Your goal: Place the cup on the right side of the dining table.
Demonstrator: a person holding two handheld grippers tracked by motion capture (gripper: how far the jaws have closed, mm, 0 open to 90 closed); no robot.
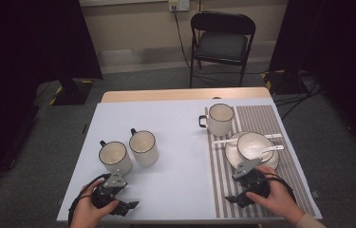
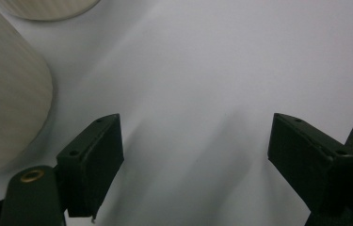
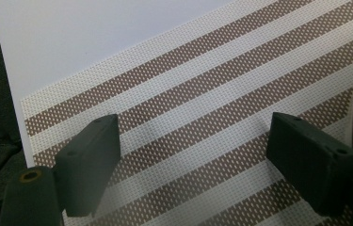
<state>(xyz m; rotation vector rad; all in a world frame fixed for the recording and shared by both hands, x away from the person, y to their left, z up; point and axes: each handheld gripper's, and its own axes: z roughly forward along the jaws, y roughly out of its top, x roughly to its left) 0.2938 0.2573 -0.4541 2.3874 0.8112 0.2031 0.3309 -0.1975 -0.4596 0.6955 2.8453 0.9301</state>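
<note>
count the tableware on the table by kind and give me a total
mugs: 3, at and
bowl: 1
plate: 1
spoons: 2, at and
striped placemat: 1
total: 8

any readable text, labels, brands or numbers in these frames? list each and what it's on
None readable.
Three mugs: plain, no print.
Bowl and plate: no marks.
Striped placemat: pattern only.
Wall outlet: too small to tell any marking.
</note>
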